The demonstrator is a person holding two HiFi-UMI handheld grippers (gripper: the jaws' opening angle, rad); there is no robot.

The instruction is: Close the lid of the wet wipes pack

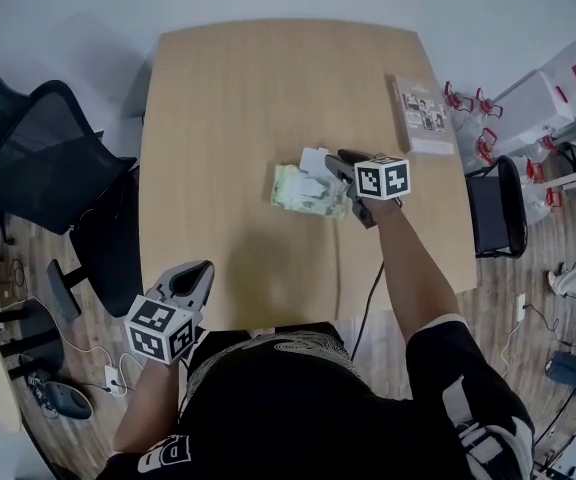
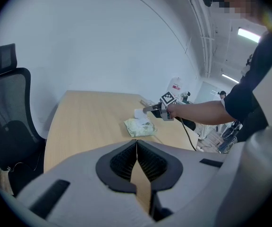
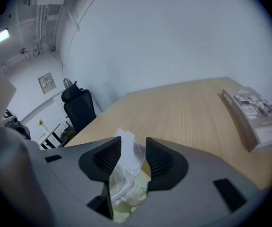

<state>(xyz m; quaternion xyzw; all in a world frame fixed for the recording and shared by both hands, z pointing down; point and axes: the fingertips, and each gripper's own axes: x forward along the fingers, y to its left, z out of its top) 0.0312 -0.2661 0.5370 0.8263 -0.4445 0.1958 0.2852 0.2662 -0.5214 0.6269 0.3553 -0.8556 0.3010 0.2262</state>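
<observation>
While the wet wipes pack point(image 1: 306, 190) lies mid-table point(image 1: 248, 88), its white lid point(image 3: 130, 152) raised at the far end, the right gripper point(image 1: 346, 163) hovers just to its right. Those jaws are spread wide and released, the lid standing between them without being pinched. Well apart, at the table's near left edge, the left gripper point(image 2: 136, 143) stays clenched on nothing, its pads meeting. A boxed item point(image 1: 423, 116) lies far right.

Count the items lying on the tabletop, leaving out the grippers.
2: the wet wipes pack near the middle, and a flat printed box by the right edge. Nothing else shows there.
</observation>
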